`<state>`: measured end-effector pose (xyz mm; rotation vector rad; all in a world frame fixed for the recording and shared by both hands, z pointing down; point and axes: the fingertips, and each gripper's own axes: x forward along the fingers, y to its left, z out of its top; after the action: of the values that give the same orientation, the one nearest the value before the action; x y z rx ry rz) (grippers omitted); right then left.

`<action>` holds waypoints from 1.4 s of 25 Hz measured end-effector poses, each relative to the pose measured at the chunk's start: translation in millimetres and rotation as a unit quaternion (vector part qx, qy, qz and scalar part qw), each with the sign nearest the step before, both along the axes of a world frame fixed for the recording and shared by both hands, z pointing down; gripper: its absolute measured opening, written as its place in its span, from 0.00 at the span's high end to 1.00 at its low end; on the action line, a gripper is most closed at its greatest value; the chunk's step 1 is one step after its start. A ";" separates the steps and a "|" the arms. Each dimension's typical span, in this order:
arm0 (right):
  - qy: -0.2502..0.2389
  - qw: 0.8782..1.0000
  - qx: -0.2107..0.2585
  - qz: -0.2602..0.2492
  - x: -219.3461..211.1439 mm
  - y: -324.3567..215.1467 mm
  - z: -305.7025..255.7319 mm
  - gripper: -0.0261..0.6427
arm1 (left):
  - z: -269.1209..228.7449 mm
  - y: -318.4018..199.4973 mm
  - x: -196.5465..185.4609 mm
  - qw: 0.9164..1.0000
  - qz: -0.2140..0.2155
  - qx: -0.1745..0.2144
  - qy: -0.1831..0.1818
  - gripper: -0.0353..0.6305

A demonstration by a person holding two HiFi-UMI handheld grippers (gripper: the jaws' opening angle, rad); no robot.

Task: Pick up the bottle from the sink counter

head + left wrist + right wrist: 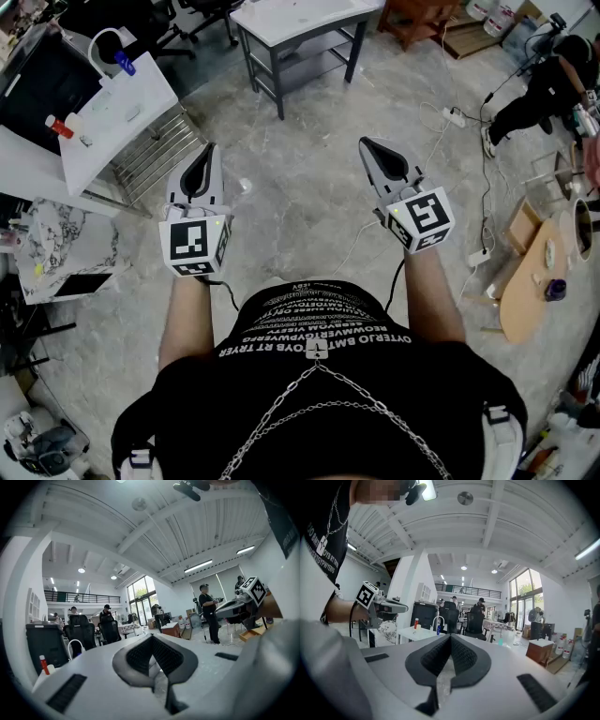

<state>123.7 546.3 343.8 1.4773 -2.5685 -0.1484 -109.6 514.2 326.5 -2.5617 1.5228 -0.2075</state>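
The left hand-held gripper (202, 164) and right hand-held gripper (379, 156) were pressed together, empty; the red-capped bottle (58, 126) stood at ten o'clock on the sink worktop (152, 90). Arriving unopened, they might topple it.

The only lettering I can make out is on my own black shirt (319, 342), back behind my left gripper (207, 150) and my right gripper (367, 145). Rows of white capitals run across the chest. Seen from the head view they are small and foreshortened. The largest row seems to read "OYTEBJO BMTWERIOPOWERS", then "OYB RT TRYER", though I cannot vouch for every letter. The right gripper view catches the same print on the shirt, far to that gripper's left, too warped to read. The left cube (192, 246) and the right cube (424, 218) carry black-and-white square code markers, patterns rather than letters. The bottle (58, 126), ahead and left of my left gripper, is too small for any label to be read.
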 end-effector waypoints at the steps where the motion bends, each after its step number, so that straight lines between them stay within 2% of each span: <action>1: 0.002 1.000 -0.002 -0.001 -8.8 0.2 0.4 0.97 | -0.4 -0.6 -8.2 1.000 0.002 0.001 -0.001 0.94; 9: -0.026 0.999 -0.035 0.021 -53.8 8.3 9.3 0.97 | 9.7 -1.4 -64.8 0.999 0.009 0.013 -0.031 0.94; 14: -0.005 0.998 -0.051 0.018 -85.5 19.5 18.1 0.97 | 25.2 -1.3 -102.7 1.000 0.010 -0.008 -0.016 0.94; 16: -0.005 0.998 -0.057 0.015 -92.3 16.7 17.1 0.92 | 31.3 -3.8 -112.1 1.000 0.007 -0.017 -0.012 0.94; 20: -0.008 0.998 -0.056 0.017 -93.9 6.7 17.5 0.77 | 45.2 -9.0 -117.8 0.999 0.005 -0.031 -0.014 0.94; 22: -0.014 0.998 -0.054 0.017 -92.4 -4.8 19.0 0.73 | 47.5 -15.8 -119.8 0.999 -0.003 -0.029 -0.011 0.94; 25: -0.024 0.998 -0.050 0.004 -93.5 -21.5 18.8 0.60 | 45.8 -30.4 -119.5 1.000 -0.015 -0.019 -0.012 0.94; 30: -0.024 0.999 -0.045 -0.010 -83.7 -62.4 18.6 0.57 | 34.4 -64.0 -106.3 1.000 -0.026 -0.003 -0.013 0.94; 35: -0.031 0.998 -0.045 -0.017 -66.7 -120.1 16.6 0.57 | 37.0 -104.7 -92.6 0.999 -0.031 -0.006 -0.032 0.94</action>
<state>57.0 426.2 360.5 1.4278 -2.6126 0.0072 -202.2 409.5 363.4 -2.4939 1.5822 -0.3052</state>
